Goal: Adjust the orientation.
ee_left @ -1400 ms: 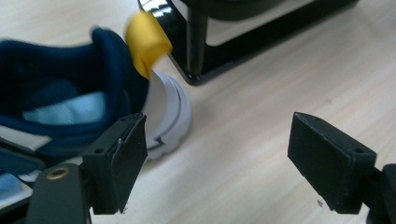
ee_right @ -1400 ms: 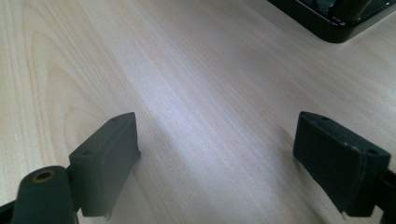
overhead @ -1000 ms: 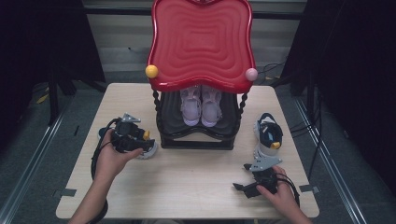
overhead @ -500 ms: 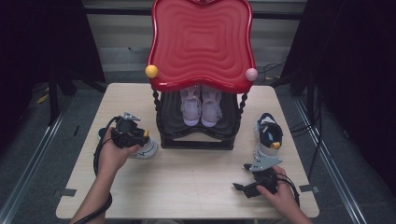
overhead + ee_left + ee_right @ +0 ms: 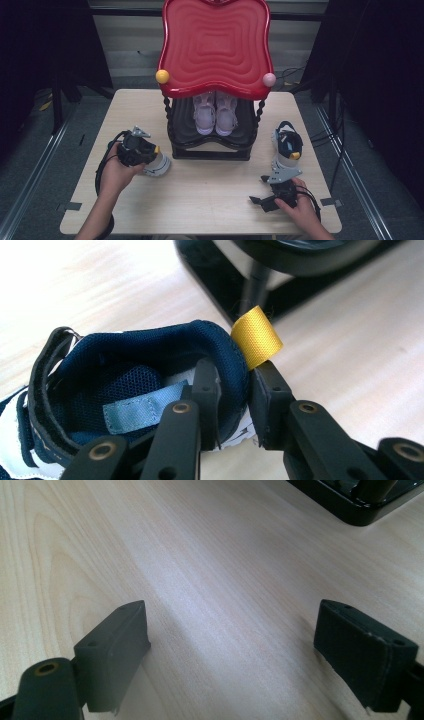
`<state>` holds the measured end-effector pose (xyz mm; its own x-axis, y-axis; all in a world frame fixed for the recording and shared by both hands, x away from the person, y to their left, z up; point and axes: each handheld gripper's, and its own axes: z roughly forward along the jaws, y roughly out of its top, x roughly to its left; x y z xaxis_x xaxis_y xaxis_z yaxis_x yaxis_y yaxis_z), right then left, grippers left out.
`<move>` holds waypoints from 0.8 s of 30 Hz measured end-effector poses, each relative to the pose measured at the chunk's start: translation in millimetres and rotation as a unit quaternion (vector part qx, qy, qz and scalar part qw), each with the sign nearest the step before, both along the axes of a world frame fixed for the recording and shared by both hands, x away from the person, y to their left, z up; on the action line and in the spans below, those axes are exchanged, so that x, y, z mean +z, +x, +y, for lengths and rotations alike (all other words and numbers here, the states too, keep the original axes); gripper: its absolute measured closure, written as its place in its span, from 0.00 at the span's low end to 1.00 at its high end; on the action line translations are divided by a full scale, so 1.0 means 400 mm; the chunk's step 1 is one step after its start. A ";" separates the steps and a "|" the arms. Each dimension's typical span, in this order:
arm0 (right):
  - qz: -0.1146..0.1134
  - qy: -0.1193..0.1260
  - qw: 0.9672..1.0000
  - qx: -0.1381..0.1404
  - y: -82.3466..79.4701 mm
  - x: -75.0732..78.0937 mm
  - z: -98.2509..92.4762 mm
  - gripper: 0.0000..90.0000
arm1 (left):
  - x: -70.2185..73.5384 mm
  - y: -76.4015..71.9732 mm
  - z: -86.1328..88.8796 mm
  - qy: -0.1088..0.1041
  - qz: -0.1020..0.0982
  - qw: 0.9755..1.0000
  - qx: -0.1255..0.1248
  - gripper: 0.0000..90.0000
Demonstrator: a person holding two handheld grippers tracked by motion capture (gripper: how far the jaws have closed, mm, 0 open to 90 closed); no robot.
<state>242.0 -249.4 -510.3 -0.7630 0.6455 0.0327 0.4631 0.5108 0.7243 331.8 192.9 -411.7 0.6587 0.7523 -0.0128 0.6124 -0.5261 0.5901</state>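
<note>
Where the big wooden table fills the middle of the high view, a black shoe rack with a wavy red top stands at the upper middle. A yellow ball and a pink ball sit at the front corners of the red top. Under it, a pair of pale purple shoes rests on the black shelf, side by side.

At the left of the frame, a hand holds the left gripper over a navy and white shoe just beside the rack. In the left gripper view its jaws are squeezed onto the padded heel of that shoe, one inside and one outside. A yellow loop sticks up from the heel, touching the outer jaw.

At the right, a second navy and white shoe stands on the table. Just below it, near the lower right, the other hand holds the right gripper; it seems to rest low on the table, though that is hard to tell. In the right gripper view its jaws stand wide apart over bare wood, holding nothing.
</note>
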 end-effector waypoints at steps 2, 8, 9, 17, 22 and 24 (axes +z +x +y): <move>0.000 0.000 1.000 0.000 0.000 0.000 0.000 0.15 | -0.002 -0.021 -0.001 -0.002 0.000 1.000 -0.009 0.83; 0.000 0.000 1.000 0.000 0.000 0.000 0.000 0.15 | -0.001 -0.038 0.005 -0.023 0.018 1.000 -0.001 0.73; 0.000 0.000 1.000 0.000 0.000 0.000 0.000 0.15 | 0.000 -0.035 0.005 -0.025 0.018 1.000 0.003 0.68; 0.000 0.000 1.000 0.000 0.000 0.000 0.000 0.15 | -0.001 0.002 -0.015 -0.023 0.035 0.999 0.033 0.42; 0.000 0.000 1.000 0.000 0.000 0.000 0.000 0.15 | -0.010 0.021 -0.031 -0.018 0.041 0.998 0.043 0.39; 0.000 0.000 1.000 0.000 0.000 0.000 0.000 0.15 | -0.011 0.025 -0.038 -0.008 0.041 0.998 0.039 0.41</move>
<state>242.0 -249.4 -510.3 -0.7631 0.6455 0.0325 0.4630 0.5108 0.7244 341.6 177.6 -416.3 0.5941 0.8008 -0.0764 0.6982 -0.4661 0.5434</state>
